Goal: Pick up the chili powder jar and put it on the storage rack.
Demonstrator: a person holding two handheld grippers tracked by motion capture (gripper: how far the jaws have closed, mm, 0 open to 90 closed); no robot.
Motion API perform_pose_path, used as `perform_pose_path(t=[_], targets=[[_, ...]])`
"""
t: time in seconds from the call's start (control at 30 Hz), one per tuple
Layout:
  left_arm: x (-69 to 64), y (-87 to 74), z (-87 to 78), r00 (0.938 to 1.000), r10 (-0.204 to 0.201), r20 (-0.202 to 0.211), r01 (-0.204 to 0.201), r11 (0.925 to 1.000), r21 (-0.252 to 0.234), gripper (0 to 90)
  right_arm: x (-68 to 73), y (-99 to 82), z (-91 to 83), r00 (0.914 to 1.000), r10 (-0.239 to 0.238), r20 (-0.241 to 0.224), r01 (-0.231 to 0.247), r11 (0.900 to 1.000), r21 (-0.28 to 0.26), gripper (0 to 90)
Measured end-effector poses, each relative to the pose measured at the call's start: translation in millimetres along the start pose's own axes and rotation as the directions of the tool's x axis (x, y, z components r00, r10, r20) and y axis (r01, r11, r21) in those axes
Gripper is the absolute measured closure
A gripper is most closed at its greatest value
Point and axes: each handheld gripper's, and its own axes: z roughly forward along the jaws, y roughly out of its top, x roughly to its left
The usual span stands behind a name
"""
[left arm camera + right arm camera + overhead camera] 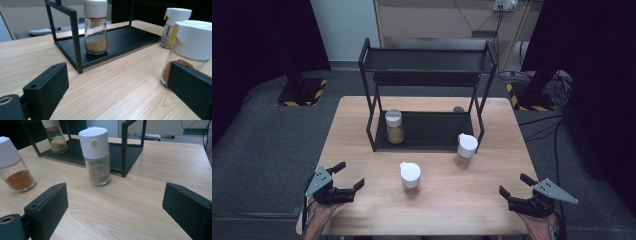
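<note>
Orange spice jar [186, 53] behind tongs

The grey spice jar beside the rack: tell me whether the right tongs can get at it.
Probably yes. The right tongs are open and the bare table lies between them and the grey spice jar, which stands clear of the rack.
</note>
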Motion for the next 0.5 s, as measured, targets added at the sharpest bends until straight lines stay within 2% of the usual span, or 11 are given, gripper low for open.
perform_pose_path(t=[0.27, 0.37, 0.43, 0.5], targets=[[0.2, -0.3, -0.2, 1.0000, -0.007, 0.000, 0.007, 1.0000, 0.002, 3.0, 2.5, 2.7, -1.0, 0.9998, -0.020, -0.005, 0.020, 0.9997, -0.013, 6.9], [0.2, 0.1, 0.6, 1.0000, -0.007, 0.003, 0.007, 1.0000, 0.006, 3.0, 2.0, 6.5, -1.6, 0.9999, -0.005, -0.015, 0.005, 1.0000, -0.007, 7.2], [-0.1, 0.4, 1.0, 1.0000, -0.005, 0.005, 0.005, 1.0000, 0.008, 3.0, 0.2, 7.4, -3.3, 0.9993, 0.015, -0.034, -0.015, 0.9996, -0.022, 7.4], [0.0, 0.4, 1.3, 1.0000, -0.007, 0.005, 0.007, 0.9999, 0.009, 3.0, 1.9, 11.2, -4.2, 0.9993, 0.004, -0.038, -0.005, 0.9997, -0.022, 7.4]])
